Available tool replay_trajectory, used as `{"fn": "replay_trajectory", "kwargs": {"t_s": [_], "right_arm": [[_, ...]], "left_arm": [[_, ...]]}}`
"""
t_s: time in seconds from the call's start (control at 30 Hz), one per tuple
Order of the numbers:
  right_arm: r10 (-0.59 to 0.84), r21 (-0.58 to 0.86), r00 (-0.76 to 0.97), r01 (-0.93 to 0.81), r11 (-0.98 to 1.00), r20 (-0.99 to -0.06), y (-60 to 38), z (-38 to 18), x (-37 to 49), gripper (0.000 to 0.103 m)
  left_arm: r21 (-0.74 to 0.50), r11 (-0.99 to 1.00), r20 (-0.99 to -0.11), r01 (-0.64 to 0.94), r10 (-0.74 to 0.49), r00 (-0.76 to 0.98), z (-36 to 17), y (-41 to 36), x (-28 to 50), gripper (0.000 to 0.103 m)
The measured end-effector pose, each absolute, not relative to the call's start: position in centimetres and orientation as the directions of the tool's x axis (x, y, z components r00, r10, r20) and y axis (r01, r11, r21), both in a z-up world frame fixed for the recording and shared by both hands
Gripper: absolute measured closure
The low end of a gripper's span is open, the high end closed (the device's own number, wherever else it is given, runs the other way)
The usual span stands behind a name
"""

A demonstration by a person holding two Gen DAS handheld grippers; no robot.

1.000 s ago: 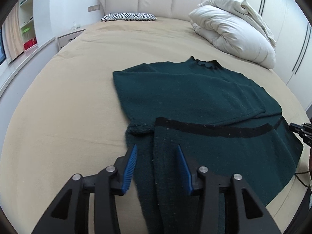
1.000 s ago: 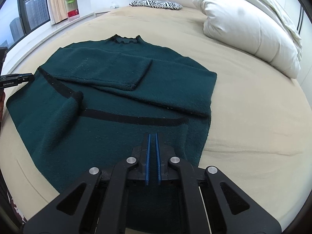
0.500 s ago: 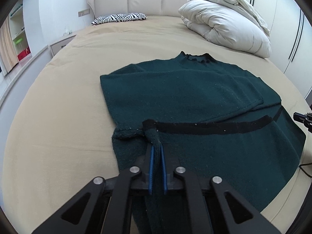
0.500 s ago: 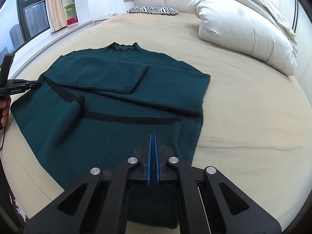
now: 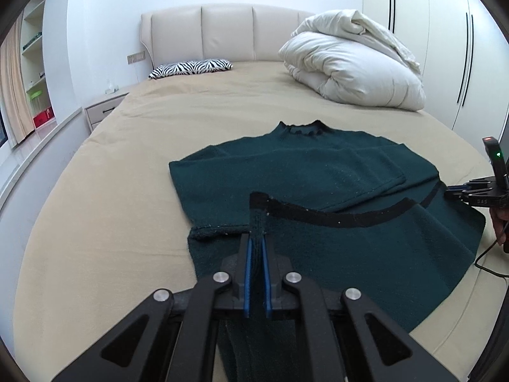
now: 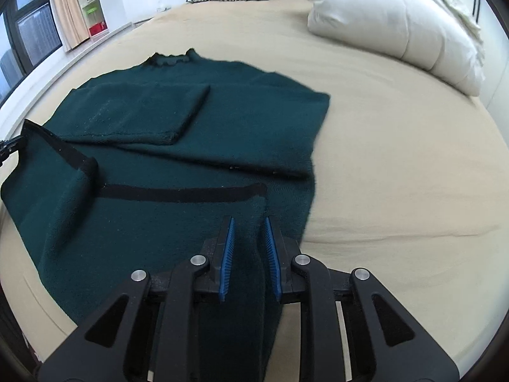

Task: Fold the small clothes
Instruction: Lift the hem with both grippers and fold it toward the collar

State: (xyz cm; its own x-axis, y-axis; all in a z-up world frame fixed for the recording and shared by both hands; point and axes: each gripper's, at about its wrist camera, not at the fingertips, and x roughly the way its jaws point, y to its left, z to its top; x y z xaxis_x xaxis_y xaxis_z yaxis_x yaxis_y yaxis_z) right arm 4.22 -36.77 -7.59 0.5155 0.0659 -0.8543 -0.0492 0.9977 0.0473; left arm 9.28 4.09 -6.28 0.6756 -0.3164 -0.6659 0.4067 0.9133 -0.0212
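Nearest, left tool (image 5: pixel 256 251) had gone from spread wide a sec ago to clenched on the hem corner of the dark-green knitted sweater (image 5: pixel 318 172), w/ fabric pinched betw. its blue pads and the black hem band (image 5: pixel 334 218) just ahead of the tips, pulled up into a ridge. Right tool (image 6: pixel 248 238) did the opposite: clamped half a sec ago, then parted, pads apart w/ cloth lying betw. them, not gripped. Judged: right side let go while left took hold, so the bottom-hem fold looked mid-step, prob. the left corner next to be carried fwd.

Beyond both tools the sweater lay flat on the beige-sheeted bed (image 5: pixel 111 191), sleeves already folded in across the chest, collar at far end. Further out: bundled white duvet (image 5: pixel 353 70) ahead-right, zebra-print pillow (image 5: pixel 191 68) by the headboard.
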Motion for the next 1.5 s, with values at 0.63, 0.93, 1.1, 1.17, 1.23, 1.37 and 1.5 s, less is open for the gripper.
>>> {"fn": "replay_trajectory", "kwargs": {"t_s": [0.63,0.93,1.1,1.17,1.23,1.37,1.5], "right_arm": [[-0.133,-0.160,0.771,0.042,0.986,-0.623,-34.9,-0.1,1.5,0.098],[-0.204,-0.190,0.786,0.111,0.975,-0.584,-35.5,0.6,6.7,0.098],[-0.227,-0.221,0.772,0.116,0.968,-0.594,-35.2,-0.3,11.4,0.098],[-0.234,-0.228,0.764,0.117,0.967,-0.602,-35.3,-1.0,13.8,0.098],[-0.234,-0.226,0.755,0.117,0.967,-0.612,-35.3,-1.7,15.6,0.099],[-0.224,-0.218,0.744,0.108,0.970,-0.629,-35.1,-3.2,18.3,0.099],[-0.212,-0.212,0.744,0.097,0.972,-0.634,-34.8,-4.6,18.0,0.099]], "left_arm": [[-0.235,0.935,-0.548,0.265,-0.353,0.758,-1.5,9.5,10.1,0.096],[-0.249,0.944,-0.557,0.217,-0.323,0.765,-0.7,9.5,15.6,0.096],[-0.280,0.948,-0.584,0.151,-0.293,0.757,-1.8,10.0,19.5,0.102],[-0.308,0.944,-0.597,0.117,-0.288,0.749,-2.5,10.6,21.2,0.102],[-0.311,0.946,-0.615,0.092,-0.274,0.740,-3.3,10.9,22.1,0.102],[-0.226,0.966,-0.687,0.124,-0.248,0.683,-5.2,9.2,22.0,0.097],[-0.160,0.962,-0.732,0.220,-0.265,0.627,-6.8,6.5,22.1,0.058]]}}
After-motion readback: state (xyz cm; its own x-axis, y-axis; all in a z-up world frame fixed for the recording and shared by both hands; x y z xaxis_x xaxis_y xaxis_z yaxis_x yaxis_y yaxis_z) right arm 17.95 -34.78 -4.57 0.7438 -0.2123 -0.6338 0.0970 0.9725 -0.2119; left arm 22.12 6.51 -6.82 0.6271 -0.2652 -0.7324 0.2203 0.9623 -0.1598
